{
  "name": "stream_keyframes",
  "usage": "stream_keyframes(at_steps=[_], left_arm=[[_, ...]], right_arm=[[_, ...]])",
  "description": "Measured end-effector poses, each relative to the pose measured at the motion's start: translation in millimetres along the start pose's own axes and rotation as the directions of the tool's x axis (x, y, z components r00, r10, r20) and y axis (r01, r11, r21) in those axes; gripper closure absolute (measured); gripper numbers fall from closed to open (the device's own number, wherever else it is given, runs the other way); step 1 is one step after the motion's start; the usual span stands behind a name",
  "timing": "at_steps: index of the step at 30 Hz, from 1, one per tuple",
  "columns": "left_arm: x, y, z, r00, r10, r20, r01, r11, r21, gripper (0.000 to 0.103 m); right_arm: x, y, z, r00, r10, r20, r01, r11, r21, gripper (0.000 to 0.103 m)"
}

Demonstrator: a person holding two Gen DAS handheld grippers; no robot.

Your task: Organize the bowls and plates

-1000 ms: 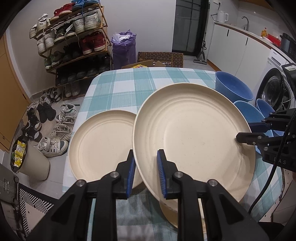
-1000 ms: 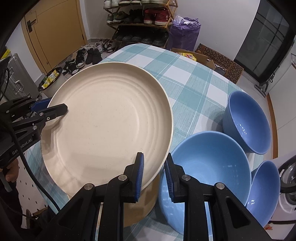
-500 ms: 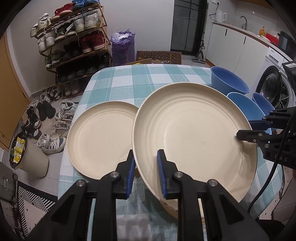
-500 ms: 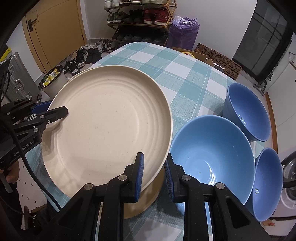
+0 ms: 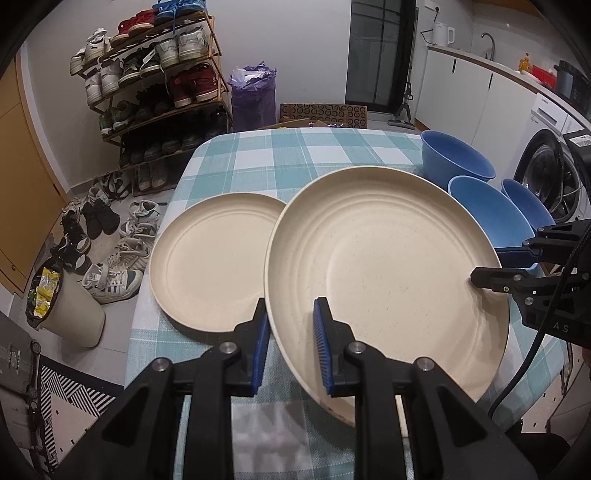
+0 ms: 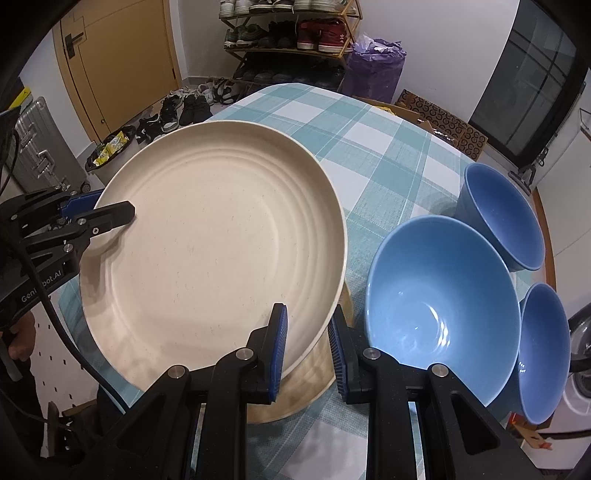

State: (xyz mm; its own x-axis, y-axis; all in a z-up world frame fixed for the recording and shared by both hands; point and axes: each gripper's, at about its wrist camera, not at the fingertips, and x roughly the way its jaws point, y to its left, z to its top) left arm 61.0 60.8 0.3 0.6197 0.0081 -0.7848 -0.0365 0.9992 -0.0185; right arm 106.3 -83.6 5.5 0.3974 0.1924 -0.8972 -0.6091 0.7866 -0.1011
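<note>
Left gripper [image 5: 291, 345] and right gripper [image 6: 306, 349] are each clamped tight on opposite rims of the big plate [image 5: 384, 273], sharing its width so it rides tilted above the table [image 5: 295, 155]. It hangs between the smaller plate [image 5: 210, 266] and the blue bowls [image 6: 439, 295], likely bound for a stack.

A lived-in home, where a checked-cloth table [image 5: 280, 155] stands between a crowded shoe rack [image 5: 155, 74] by the wall (more shoes strewn on the floor) and white kitchen cabinets [image 5: 476, 92] with a kettle [image 5: 441, 34] and washing machine [image 5: 554, 177].
</note>
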Motion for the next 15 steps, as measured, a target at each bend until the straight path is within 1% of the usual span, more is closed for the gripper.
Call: stream_keyframes(at_steps=[7,15], left_arm=[[10.1,-5.2,-12.4,1.0,-0.004,-0.021,0.004,1.0,-0.001,0.082],[19.3,-10.5,-18.4,1.0,-0.01,-0.025,0.01,1.0,0.006,0.082]], right_arm=[[5.1,2.8,-13.4,1.0,-0.001,-0.005,0.001,1.0,0.011,0.08],[16.1,-0.1,-26.6,1.0,-0.013,-0.017,0.014,0.999,0.03,0.081]])
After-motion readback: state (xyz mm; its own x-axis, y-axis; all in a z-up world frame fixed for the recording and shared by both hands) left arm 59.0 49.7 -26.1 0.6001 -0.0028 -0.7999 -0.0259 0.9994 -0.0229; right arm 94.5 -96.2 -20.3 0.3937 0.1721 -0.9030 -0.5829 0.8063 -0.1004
